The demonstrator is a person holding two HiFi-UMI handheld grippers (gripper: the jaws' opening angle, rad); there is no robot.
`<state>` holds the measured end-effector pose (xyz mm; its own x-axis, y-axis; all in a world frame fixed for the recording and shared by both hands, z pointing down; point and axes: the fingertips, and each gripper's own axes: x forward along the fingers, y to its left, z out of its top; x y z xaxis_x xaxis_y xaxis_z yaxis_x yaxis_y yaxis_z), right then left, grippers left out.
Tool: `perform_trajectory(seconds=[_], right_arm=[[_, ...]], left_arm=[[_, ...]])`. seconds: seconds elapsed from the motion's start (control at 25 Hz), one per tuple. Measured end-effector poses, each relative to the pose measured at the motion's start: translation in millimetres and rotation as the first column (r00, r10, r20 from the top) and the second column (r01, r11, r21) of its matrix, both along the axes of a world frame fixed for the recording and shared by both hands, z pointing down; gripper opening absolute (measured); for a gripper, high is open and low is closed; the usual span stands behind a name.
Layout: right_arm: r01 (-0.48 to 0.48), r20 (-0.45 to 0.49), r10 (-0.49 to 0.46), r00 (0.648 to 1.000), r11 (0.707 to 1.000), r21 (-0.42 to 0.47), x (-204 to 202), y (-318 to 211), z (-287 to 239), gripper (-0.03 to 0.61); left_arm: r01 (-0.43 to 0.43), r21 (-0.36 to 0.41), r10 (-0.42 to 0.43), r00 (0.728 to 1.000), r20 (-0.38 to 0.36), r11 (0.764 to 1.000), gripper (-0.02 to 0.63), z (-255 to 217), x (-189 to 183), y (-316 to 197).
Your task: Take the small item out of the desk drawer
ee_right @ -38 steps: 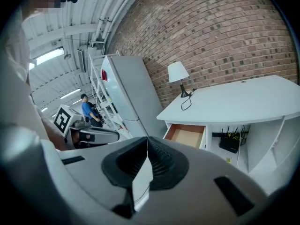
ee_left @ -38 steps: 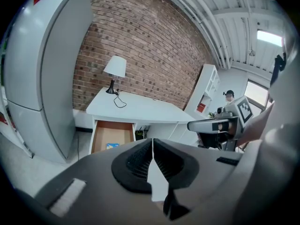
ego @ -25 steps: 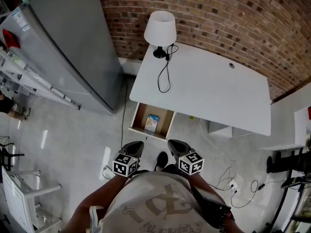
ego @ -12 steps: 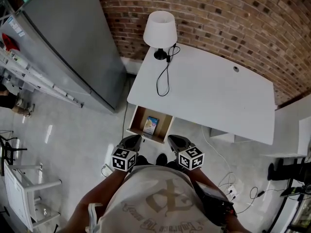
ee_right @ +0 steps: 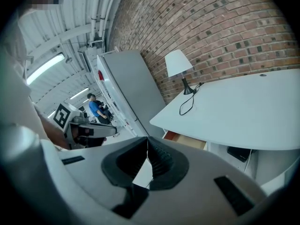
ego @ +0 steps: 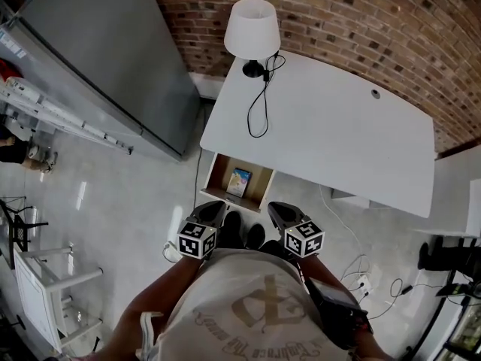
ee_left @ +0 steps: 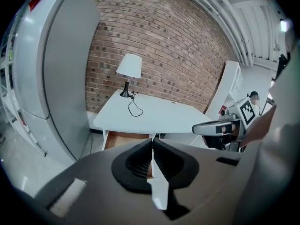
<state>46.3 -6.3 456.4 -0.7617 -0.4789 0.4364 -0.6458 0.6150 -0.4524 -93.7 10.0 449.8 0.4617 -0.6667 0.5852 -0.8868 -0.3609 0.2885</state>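
- pale tee (ego: 218, 292), faded tan print across it
- left gripper (ego: 210, 212) and right gripper (ego: 278, 213): grey shells, black ribbed pads (ee_left: 140, 162)
- cube (ego: 197, 239) of black-and-white square markers on each
- dark shoes (ego: 254, 235)

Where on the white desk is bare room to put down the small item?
The white desk top is bare from the looped black lamp cord rightward to its right edge. Only the left back corner is taken, by the white-shaded lamp and that cord.
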Motion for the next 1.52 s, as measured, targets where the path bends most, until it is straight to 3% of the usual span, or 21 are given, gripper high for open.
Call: perform_trajectory(seconds=[0.2, 0.4, 0.68, 1.04, 1.52], right_arm=[[-0.064, -0.015, 0.064, 0.998, 0.998, -0.009, 3, -10, 2, 0.006], [-0.133, -0.045, 0.132, 0.99, 0.991, -0.019, 10, -21, 5, 0.006], [-0.198, -0.08, 0.195, 0.978, 0.98, -0.033, 3, -29, 12, 0.006], [-0.299, -0.127, 0.29, 0.948, 0.952, -0.059, -1, -29, 19, 0.006], [-0.351, -0.142, 0.335, 0.932, 0.931, -0.104, -16, -23, 39, 0.006]], left_arm=[[0.005, -0.025, -0.004, 1.0, 0.006, 1.0, 0.014, 9, -15, -18], [-0.062, -0.026, 0.062, 0.998, 0.01, 0.998, 0.006, 11, -19, -44], [-0.149, -0.086, 0.147, 0.989, -0.029, 0.985, 0.006, 32, -19, -59], [-0.214, -0.146, 0.208, 0.977, -0.055, 0.966, 0.006, 59, -28, -76], [-0.273, -0.217, 0.272, 0.962, -0.037, 0.937, 0.006, 93, -31, -76]])
